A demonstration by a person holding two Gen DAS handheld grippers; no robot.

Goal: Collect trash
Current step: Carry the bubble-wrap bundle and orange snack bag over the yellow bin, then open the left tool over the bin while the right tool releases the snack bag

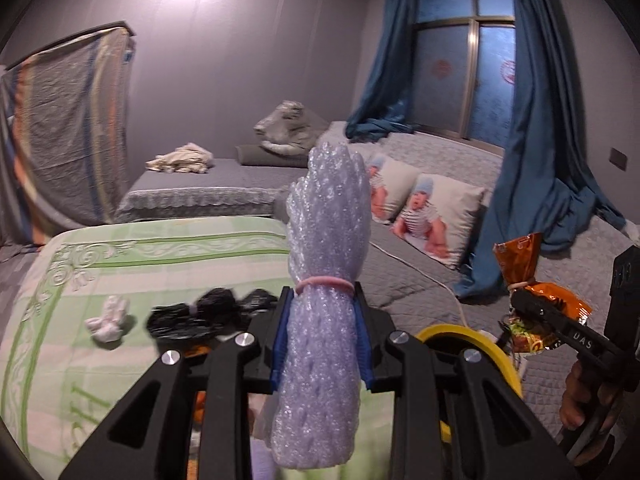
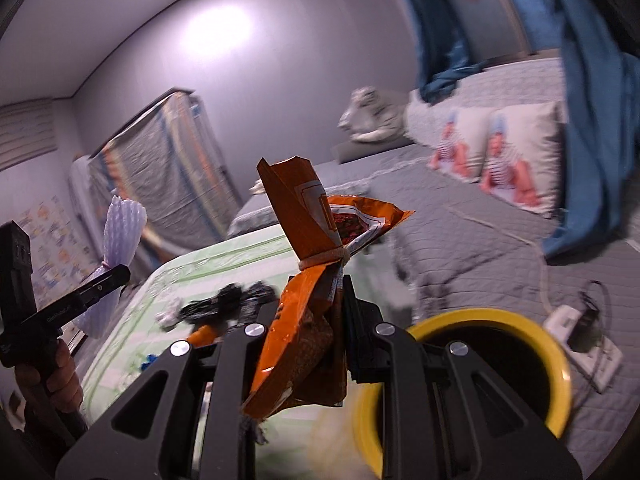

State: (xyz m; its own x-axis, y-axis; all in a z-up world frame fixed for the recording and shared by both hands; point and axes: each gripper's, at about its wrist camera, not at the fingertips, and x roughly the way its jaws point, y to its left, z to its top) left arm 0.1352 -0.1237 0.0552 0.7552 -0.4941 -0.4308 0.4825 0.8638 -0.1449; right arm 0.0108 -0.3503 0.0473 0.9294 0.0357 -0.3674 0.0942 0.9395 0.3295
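My left gripper [image 1: 322, 312] is shut on a roll of pale purple foam wrap [image 1: 324, 280] tied with a pink band, held up above the bed. The same foam wrap [image 2: 120, 232] and left gripper [image 2: 106, 280] show at the left of the right wrist view. My right gripper [image 2: 316, 300] is shut on an orange snack bag [image 2: 316, 280] tied with a rubber band; that bag [image 1: 532, 288] also hangs at the right of the left wrist view. A yellow-rimmed bin [image 2: 556, 356] sits just below and right of the right gripper. Black crumpled plastic [image 1: 208, 312] and a white tissue wad [image 1: 108, 320] lie on the green quilt [image 1: 120, 264].
A grey bed [image 1: 420, 280] holds two printed pillows [image 1: 436, 216] and a heap of grey bedding [image 1: 288, 128]. Blue curtains [image 1: 532, 160] hang at the window. A white power strip [image 2: 580, 340] with a cable lies on the grey cover beside the bin. A covered rack [image 1: 68, 136] stands at left.
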